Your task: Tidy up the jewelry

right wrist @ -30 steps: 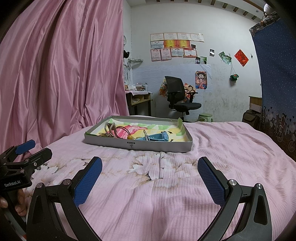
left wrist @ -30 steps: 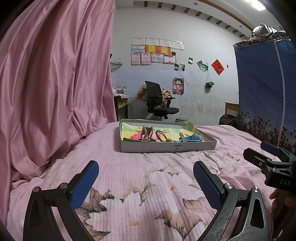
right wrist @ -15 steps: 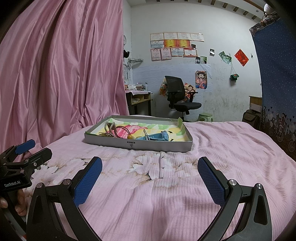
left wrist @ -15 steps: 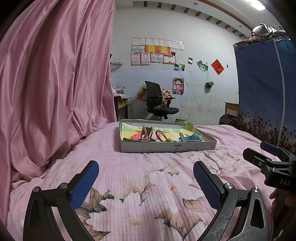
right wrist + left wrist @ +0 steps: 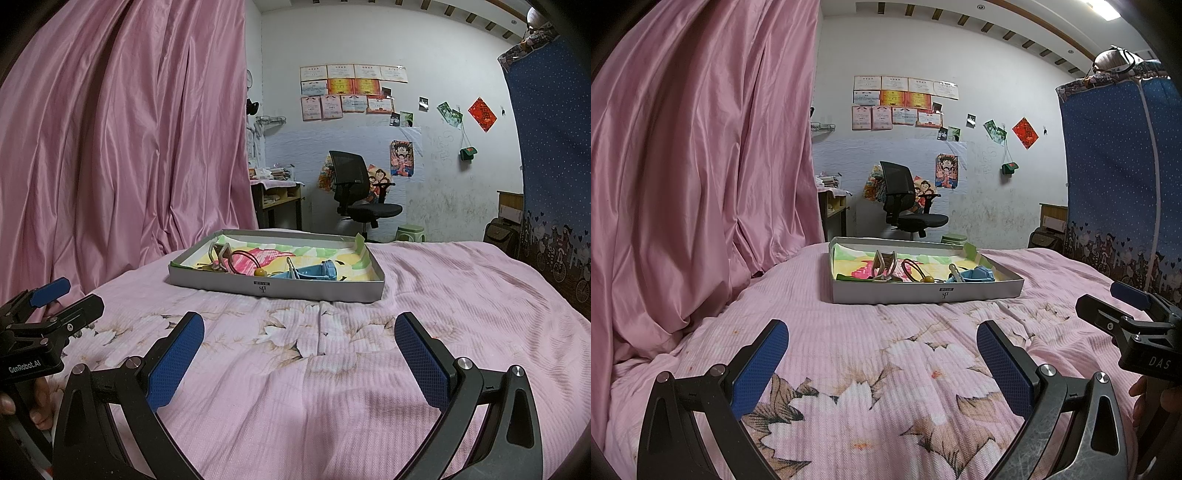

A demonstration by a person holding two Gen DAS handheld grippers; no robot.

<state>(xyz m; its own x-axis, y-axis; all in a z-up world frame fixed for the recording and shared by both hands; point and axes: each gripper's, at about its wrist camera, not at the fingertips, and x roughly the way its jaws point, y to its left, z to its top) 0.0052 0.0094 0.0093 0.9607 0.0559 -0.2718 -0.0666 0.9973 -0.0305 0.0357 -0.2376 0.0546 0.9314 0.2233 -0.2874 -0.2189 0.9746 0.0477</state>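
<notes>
Both the left gripper (image 5: 882, 360) and right gripper (image 5: 299, 349) hover agape, empty, over the bed (image 5: 461, 295); the tray (image 5: 273, 288) sits mid-bed.

Pink ribbed bedspread (image 5: 886, 354) printed with white-brown flowers beneath blue-padded fingers (image 5: 759, 363), grey tray (image 5: 923, 291) ahead lined yellow, green, pink, blue clip (image 5: 314, 272), red-brown hair tie (image 5: 245, 260), pink satin curtain (image 5: 694, 177) leftward
</notes>
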